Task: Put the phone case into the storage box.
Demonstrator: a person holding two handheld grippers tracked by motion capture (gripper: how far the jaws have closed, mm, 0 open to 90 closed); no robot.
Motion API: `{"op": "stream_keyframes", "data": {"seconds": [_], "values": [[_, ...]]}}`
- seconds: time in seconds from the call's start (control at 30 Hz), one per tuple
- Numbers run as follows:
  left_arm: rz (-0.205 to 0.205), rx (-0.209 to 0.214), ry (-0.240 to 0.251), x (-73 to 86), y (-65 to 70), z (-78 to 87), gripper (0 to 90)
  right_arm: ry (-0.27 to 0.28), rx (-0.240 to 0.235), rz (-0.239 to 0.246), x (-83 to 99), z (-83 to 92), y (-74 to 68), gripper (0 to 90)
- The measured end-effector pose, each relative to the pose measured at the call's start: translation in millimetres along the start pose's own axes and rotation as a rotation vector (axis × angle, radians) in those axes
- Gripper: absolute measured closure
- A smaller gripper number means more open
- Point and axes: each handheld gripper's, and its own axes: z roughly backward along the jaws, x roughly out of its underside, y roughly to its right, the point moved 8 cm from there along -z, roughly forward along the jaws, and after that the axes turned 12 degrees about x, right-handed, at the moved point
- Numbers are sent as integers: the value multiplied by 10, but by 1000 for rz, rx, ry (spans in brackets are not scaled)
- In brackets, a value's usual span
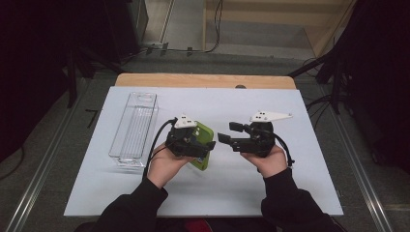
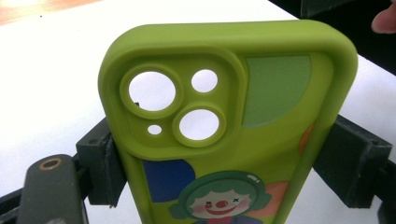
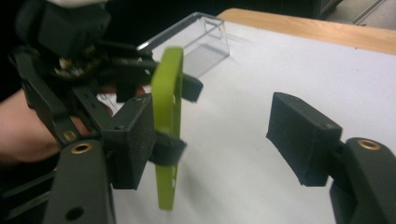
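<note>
1. Left gripper (image 1: pixel 205 145), centre of the high view, clamps a green phone case (image 2: pixel 224 121) by its long edges.
2. Right gripper (image 1: pixel 227 131), centre right, has its jaws spread wide, gripping nothing.
3. Case sits just left of the right gripper's jaws.
4. Clear bin (image 1: pixel 134 126), left of centre, holds nothing.

White table (image 1: pixel 270 183), clear tray (image 1: pixel 134 126) on it

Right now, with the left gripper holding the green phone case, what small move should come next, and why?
Probably carry the phone case left toward the clear bin. The left gripper clamps its sides, and the right gripper stands open, apart from it.
</note>
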Motion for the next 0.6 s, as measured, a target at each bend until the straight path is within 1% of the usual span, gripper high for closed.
{"op": "stream_keyframes", "data": {"seconds": [0.13, 0.33, 0.4, 0.43, 0.5, 0.53, 0.6], "values": [[0, 4, -7, -3, -6, 22, 163, -32, -18, 18, 78, -8, 23, 268], [5, 7, -13, -11, -23, 50, 163, -54, -53, 13, 169, -3, 38, 255], [6, 9, -15, -11, -24, 57, 163, -68, -58, 36, 212, -2, 40, 255], [4, 12, -16, -12, -25, 61, 163, -72, -53, 47, 233, -4, 44, 255], [7, 16, -14, -16, -22, 65, 163, -97, -47, 65, 278, -6, 48, 255], [7, 18, -18, -16, -20, 69, 163, -100, -42, 75, 299, -6, 54, 255], [4, 19, -23, -17, -21, 77, 163, -99, -54, 75, 342, -4, 55, 255]]}}
